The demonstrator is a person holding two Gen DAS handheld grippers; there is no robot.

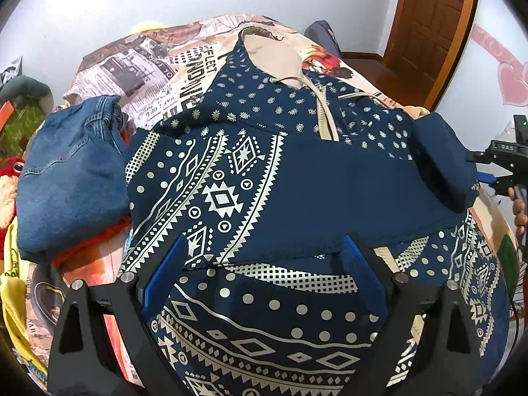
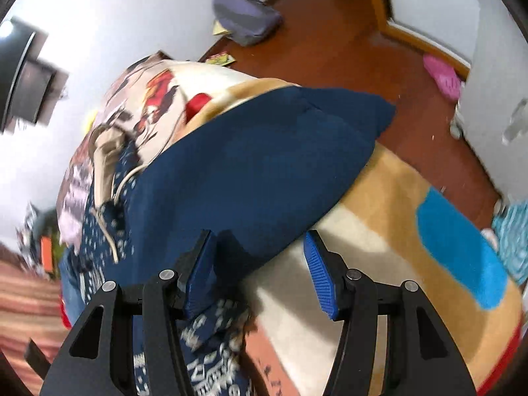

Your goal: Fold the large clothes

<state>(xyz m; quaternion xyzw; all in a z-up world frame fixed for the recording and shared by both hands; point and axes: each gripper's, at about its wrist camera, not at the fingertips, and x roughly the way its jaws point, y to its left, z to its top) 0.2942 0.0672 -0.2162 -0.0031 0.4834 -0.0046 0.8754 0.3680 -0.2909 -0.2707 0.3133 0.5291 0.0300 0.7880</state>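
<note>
One bed covered by a printed blanket of newspaper and comic pictures (image 1: 148, 66) carries everything here. Spread across most of it lies one large navy hooded sweatshirt with cream geometric and dotted patterns (image 1: 231, 181), its beige-lined hood (image 1: 270, 52) toward the far edge of the bed and its hem toward the near edge. One sleeve is folded across the chest, showing a plain navy band that ends in a cuff (image 1: 442, 161) near the bed's right edge. Two cream drawstrings hang from the neck beside the single cream zip line.

At the bed's left edge rests one folded blue denim garment (image 1: 72, 178), touching the sweatshirt's side and lying over something orange. One purple-grey bag (image 2: 244, 16) sits on the brown wooden floor beyond the bed's far corner, and one wooden door (image 1: 432, 29) stands in the white wall.

The left gripper (image 1: 264, 257) hovers over the sweatshirt's lower half with its two blue-padded fingers (image 1: 165, 274) spread wide, gripping nothing. The right gripper (image 2: 260, 264) is at the bed's right edge, its two blue pads (image 2: 320, 277) wide apart; the navy sleeve fabric lies between and against the left one, unclamped. That view is blurred.
</note>
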